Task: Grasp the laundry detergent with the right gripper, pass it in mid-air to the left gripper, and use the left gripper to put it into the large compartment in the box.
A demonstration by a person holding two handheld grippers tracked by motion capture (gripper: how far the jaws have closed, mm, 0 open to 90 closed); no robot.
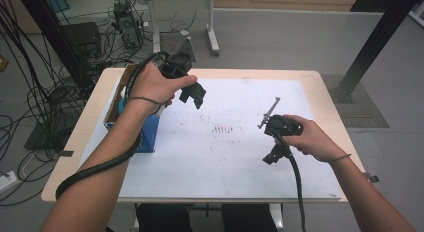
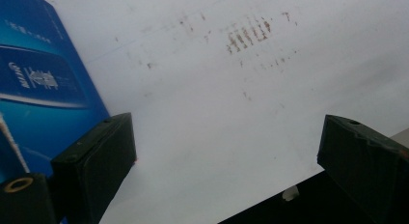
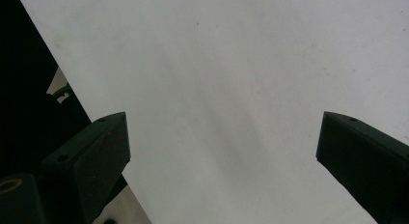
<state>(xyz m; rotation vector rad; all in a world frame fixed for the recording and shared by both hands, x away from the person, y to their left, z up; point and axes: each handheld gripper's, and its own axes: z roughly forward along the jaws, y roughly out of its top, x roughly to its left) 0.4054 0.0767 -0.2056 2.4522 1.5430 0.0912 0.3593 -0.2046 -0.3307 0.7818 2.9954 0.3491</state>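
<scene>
My left gripper (image 1: pixel 192 94) hangs in the air over the left part of the white sheet (image 1: pixel 225 162), just right of a blue box (image 1: pixel 146 132). In the left gripper view its jaws (image 2: pixel 226 125) stand wide apart, empty, above the sheet (image 2: pixel 202 103), with the blue box (image 2: pixel 38 84) at the left. My right gripper (image 1: pixel 274 153) is low over the right part of the sheet. The right gripper view has its jaws (image 3: pixel 224 118) wide apart over the bare white sheet (image 3: pixel 231 64), holding nothing.
A patch of small dark marks (image 1: pixel 222 128) sits mid-sheet, also visible as marks (image 2: pixel 246 35) in the left gripper view. The light wooden table (image 1: pixel 325 97) borders the sheet. Cables (image 1: pixel 30 92) lie on the floor at left. A black post (image 1: pixel 372 42) rises at back right.
</scene>
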